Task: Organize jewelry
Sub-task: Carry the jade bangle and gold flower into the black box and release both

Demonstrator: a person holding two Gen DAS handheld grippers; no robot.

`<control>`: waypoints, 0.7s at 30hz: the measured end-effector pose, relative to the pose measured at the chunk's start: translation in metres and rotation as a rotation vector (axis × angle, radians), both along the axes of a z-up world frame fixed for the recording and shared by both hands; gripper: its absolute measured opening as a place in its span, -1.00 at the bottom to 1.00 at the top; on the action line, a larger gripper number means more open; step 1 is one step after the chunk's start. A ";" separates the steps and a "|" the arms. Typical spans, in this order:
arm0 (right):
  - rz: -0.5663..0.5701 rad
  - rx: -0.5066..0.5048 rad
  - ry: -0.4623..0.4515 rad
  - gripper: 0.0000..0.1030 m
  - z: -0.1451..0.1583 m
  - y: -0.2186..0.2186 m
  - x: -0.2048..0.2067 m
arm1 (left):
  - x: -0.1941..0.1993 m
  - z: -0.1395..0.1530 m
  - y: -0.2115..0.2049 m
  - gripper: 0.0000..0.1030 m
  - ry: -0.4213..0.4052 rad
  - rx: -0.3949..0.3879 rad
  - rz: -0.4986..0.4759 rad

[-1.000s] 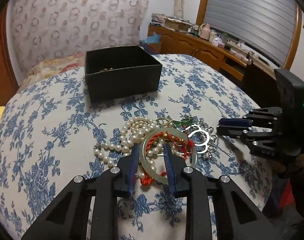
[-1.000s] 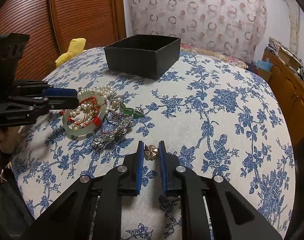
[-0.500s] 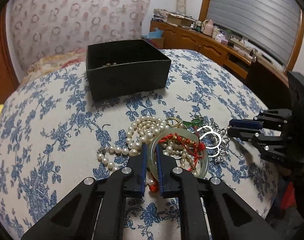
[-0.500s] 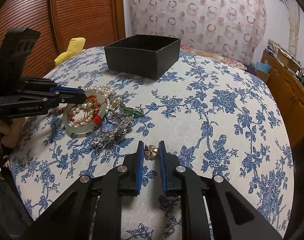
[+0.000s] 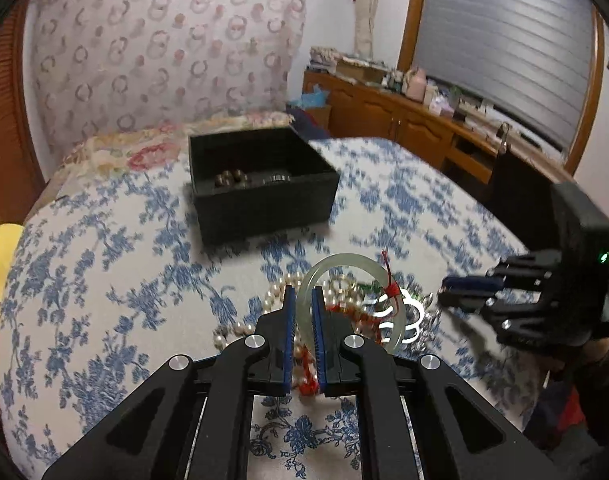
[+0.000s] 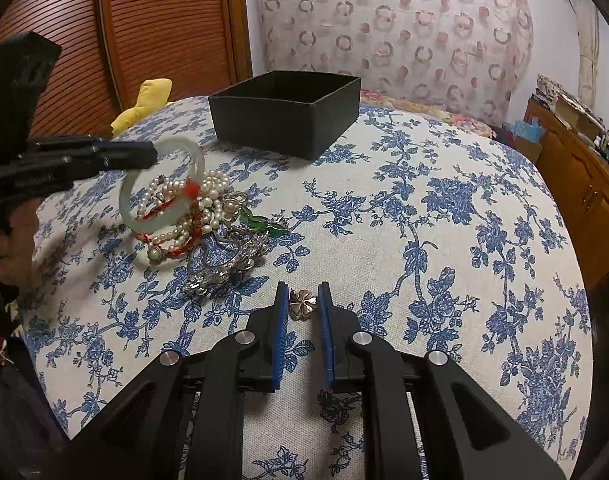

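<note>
My left gripper is shut on a pale green jade bangle with a red thread, lifted above the jewelry pile; it also shows in the right wrist view. The pile holds a pearl necklace, a red cord, a green piece and silver bracelets. A black open box stands beyond, with dark beads and a ring inside. My right gripper is shut on a small gold flower earring low over the cloth.
The round table has a blue floral cloth. A yellow cushion lies at the far left edge. A wooden sideboard stands behind the table, a patterned curtain at the back.
My left gripper closed on the jade bangle and lifted it off the pile, tilting it upright. My right gripper has stayed in place with the earring.
</note>
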State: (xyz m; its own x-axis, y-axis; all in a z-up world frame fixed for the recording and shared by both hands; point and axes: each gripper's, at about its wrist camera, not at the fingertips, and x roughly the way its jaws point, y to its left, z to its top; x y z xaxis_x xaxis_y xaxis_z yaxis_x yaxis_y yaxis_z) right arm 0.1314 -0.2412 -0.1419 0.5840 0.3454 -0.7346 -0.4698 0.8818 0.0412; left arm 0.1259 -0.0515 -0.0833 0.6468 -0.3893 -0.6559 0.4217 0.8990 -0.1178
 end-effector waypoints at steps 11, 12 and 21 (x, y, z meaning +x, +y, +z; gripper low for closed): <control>0.007 -0.018 -0.092 -0.68 0.029 0.009 -0.001 | 0.011 0.022 0.008 -0.86 -0.054 -0.010 0.039; 0.007 -0.017 -0.100 -0.68 0.032 0.009 0.001 | 0.012 0.024 0.009 -0.86 -0.057 -0.010 0.042; -0.005 -0.002 -0.158 -0.68 0.063 0.019 0.048 | 0.039 0.044 0.014 -0.86 -0.096 -0.017 0.081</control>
State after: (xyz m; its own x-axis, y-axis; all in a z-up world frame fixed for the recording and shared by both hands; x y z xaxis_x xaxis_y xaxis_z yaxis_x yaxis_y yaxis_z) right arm 0.1791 -0.2222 -0.0787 0.6944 0.3411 -0.6336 -0.4658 0.8842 -0.0344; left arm 0.1645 -0.0380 -0.0394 0.7359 -0.3435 -0.5835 0.3576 0.9289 -0.0958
